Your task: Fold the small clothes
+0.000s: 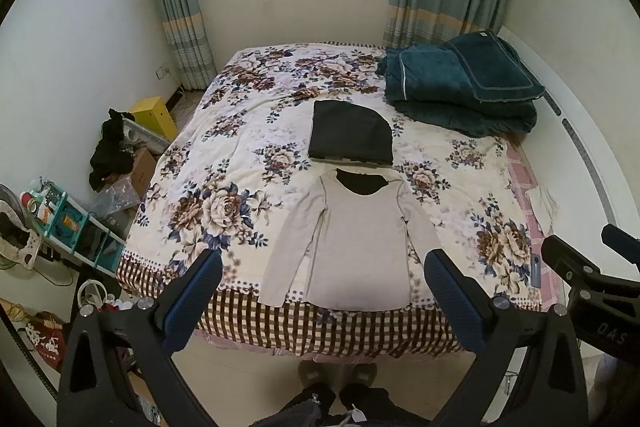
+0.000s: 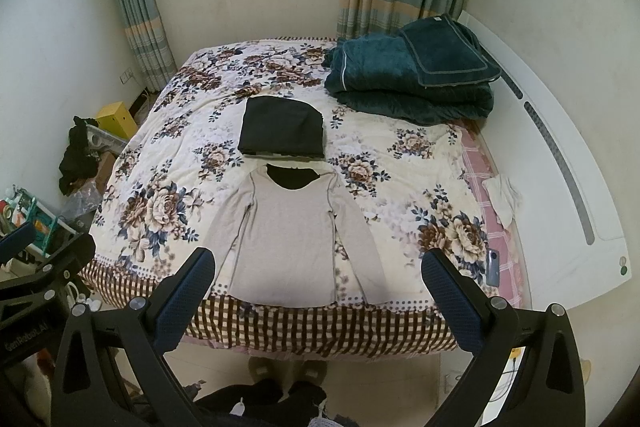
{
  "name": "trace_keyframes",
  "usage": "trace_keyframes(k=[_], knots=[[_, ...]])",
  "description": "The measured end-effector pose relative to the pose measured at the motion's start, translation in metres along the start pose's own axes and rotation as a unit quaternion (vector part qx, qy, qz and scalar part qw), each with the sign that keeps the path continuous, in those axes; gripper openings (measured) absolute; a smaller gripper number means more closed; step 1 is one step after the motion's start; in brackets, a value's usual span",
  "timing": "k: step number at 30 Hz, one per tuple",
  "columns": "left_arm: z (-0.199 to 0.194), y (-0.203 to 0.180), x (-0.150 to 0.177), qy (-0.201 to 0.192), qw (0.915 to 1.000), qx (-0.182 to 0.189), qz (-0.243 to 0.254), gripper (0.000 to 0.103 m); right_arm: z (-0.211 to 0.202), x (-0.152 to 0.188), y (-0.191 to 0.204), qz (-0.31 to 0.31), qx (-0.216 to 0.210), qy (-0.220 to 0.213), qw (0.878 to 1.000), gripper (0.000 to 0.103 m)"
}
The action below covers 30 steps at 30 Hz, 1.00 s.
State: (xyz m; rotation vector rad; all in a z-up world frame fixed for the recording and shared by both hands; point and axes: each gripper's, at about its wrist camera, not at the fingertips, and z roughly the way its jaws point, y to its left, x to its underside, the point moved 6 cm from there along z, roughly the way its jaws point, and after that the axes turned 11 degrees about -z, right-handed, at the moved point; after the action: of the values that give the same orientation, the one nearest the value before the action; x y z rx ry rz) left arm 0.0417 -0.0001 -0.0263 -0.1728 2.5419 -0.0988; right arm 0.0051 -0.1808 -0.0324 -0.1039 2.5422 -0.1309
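Two grippers, left gripper (image 1: pixel 324 291) and right gripper (image 2: pixel 318 289), hang wide and empty above the beige top (image 1: pixel 356 239); we should pinch each sleeve cuff, folding inward evenly.

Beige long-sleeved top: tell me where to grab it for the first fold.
Take the beige top by a sleeve cuff near the bed's front edge, coming from the foot side. It lies flat, sleeves angled down beside the body, so the cuffs are probably the closest free ends.

1. "DAS", white letters on my right gripper (image 1: pixel 608 327) body, at four o'clock in the left wrist view.
2. "GenRobot.AI", on my left gripper (image 2: pixel 24 341) body, at eight o'clock in the right wrist view.
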Motion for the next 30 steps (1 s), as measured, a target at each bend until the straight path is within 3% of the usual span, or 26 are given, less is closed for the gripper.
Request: trace_keyframes(k=[8, 15, 19, 22, 30], knots=[[0.009, 0.000, -0.004, -0.009, 0.9999, -0.009, -0.001, 0.103, 0.002, 0.004, -0.002, 0.001, 0.000, 0.000, 1.000, 0.103], [0.090, 0.010, -0.008, -0.028, 0.9987, -0.042, 0.005, 0.103, 0.040, 0.009, -0.012, 0.044, 0.025, 0.035, 0.998, 0.103], [0.161, 0.008, 0.005, -0.005, 0.9986, -0.049, 0.016, 0.103, 0.101, 0.029, -0.043, 0.101, 0.052, 0.074, 0.991, 0.103], [0.220, 0.002, 0.020, 0.026, 0.9976, -0.061, 0.022, 0.103, 0.175, 0.054, -0.078, 0.145, 0.070, 0.119, 0.980, 0.103], [0.360, -0.020, 0.063, 0.080, 0.9914, -0.101, 0.024, 0.103, 0.370, 0.167, -0.169, 0.252, 0.058, 0.242, 0.935, 0.103]])
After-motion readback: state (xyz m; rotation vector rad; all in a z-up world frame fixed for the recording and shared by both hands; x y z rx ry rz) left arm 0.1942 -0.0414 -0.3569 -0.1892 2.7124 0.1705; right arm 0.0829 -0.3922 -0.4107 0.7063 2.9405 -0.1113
